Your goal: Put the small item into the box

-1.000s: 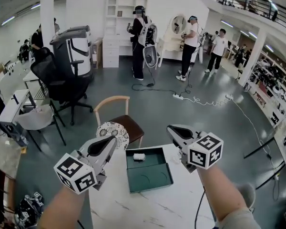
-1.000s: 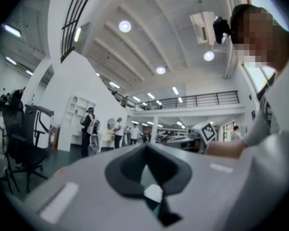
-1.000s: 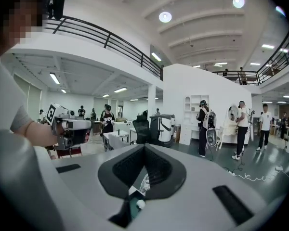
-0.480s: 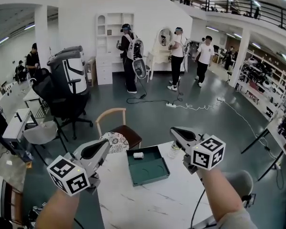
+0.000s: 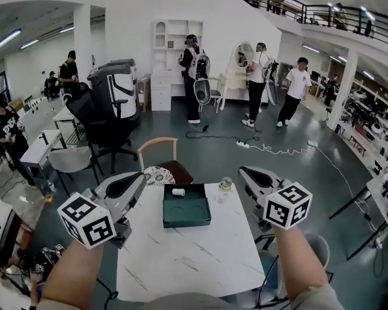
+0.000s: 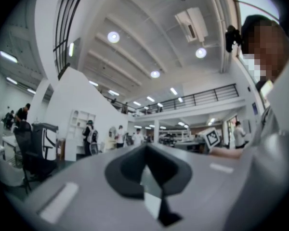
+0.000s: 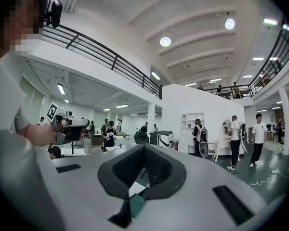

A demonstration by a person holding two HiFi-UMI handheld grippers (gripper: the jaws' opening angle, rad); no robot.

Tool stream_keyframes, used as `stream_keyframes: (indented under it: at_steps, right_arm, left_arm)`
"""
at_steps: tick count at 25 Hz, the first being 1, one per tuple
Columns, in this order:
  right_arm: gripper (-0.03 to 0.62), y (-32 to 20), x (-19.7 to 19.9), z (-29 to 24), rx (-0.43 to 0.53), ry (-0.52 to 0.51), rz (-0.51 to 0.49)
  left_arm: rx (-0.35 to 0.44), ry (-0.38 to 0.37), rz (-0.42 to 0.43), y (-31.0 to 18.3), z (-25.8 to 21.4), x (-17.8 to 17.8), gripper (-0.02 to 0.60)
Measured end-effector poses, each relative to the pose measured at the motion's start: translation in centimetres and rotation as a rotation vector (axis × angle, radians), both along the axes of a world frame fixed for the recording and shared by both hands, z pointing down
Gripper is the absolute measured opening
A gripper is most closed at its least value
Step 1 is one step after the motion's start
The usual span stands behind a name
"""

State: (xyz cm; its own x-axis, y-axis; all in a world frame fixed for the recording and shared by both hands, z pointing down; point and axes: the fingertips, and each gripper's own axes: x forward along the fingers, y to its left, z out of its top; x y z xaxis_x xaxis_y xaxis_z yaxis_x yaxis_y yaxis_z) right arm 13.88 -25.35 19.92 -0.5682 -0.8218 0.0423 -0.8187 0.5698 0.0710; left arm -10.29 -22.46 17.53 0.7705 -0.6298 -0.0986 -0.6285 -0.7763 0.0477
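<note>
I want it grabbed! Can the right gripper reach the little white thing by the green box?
Probably yes: the right gripper hovers nearby, the white thing lies uncovered, only a glass stands close. Shut jaws must open.

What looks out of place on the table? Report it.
Nothing stands out. The dark green open box lies flat on the white marble table, the small white item at its far edge, a clear glass upright beside it.
</note>
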Motion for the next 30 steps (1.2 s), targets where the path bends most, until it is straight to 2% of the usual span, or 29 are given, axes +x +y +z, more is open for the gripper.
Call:
stream_keyframes:
  at_steps: [6, 10, 14, 18, 23, 30]
  right_arm:
    - [0.008, 5.8, 5.0, 0.0, -0.002, 0.001, -0.070]
    - [0.008, 8.7, 7.6, -0.1, 0.002, 0.000, -0.100]
    - [0.008, 10.6, 9.0, -0.1, 0.001, -0.022, -0.117]
    - [0.008, 11.9, 9.1, 0.2, -0.004, -0.032, -0.115]
    - [0.008, 13.6, 7.3, 0.2, -0.010, -0.037, -0.098]
    - [0.008, 15.4, 0.3, 1.5, -0.031, -0.045, -0.074]
  left_arm:
    - [0.010, 0.047, -0.053, 7.3, -0.4, 6.3, 0.003]
    - [0.011, 0.023, -0.069, 10.7, -0.7, 9.4, 0.003]
    - [0.020, -0.018, -0.074, 13.1, -0.6, 11.1, 0.003]
    - [0.026, -0.025, -0.050, 14.4, -0.1, 11.8, 0.003]
    - [0.035, -0.008, -0.008, 15.4, 0.5, 10.2, 0.003]
    - [0.007, -0.017, 0.022, 16.4, 3.3, 1.5, 0.003]
